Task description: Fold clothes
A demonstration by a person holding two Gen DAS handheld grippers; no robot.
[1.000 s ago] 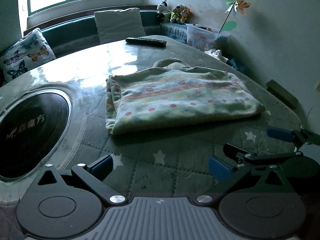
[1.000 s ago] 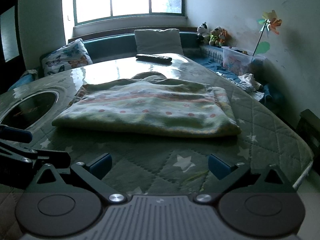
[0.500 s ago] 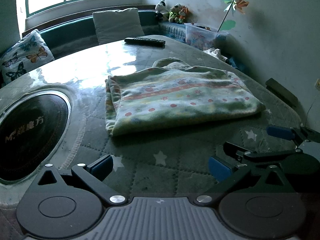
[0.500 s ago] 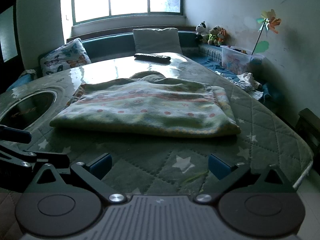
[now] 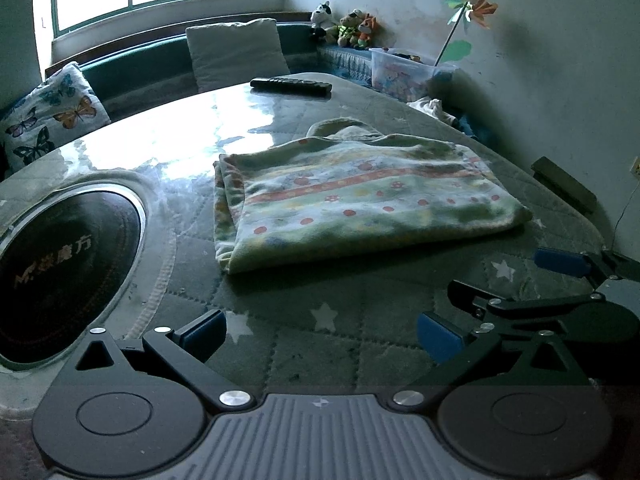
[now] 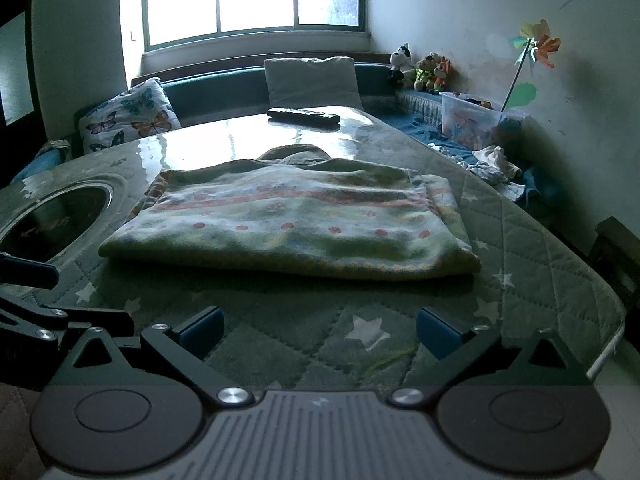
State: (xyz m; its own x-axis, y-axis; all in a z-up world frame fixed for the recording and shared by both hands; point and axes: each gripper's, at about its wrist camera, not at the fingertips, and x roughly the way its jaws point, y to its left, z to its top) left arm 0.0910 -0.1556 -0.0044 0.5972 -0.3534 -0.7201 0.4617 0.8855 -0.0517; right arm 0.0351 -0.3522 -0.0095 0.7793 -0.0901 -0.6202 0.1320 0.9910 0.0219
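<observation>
A green fleece garment [image 5: 360, 204] with red dots and an orange stripe lies folded flat on the quilted table cover; it also shows in the right wrist view [image 6: 296, 220]. My left gripper [image 5: 320, 332] is open and empty, low over the cover, a short way in front of the garment's near edge. My right gripper [image 6: 318, 330] is open and empty, also in front of that edge. The right gripper shows at the right of the left wrist view [image 5: 560, 280]; the left gripper shows at the left edge of the right wrist view [image 6: 28, 280].
A round black cooktop [image 5: 60, 272] is set into the table at the left. A black remote [image 5: 291, 86] lies at the far edge. Cushions [image 6: 130, 120] line the bench under the window. A plastic box [image 6: 476, 120] and loose cloths [image 6: 496, 164] sit at the right.
Both grippers have drifted slightly, so the view shifted a little; the garment has not moved and both stay open.
</observation>
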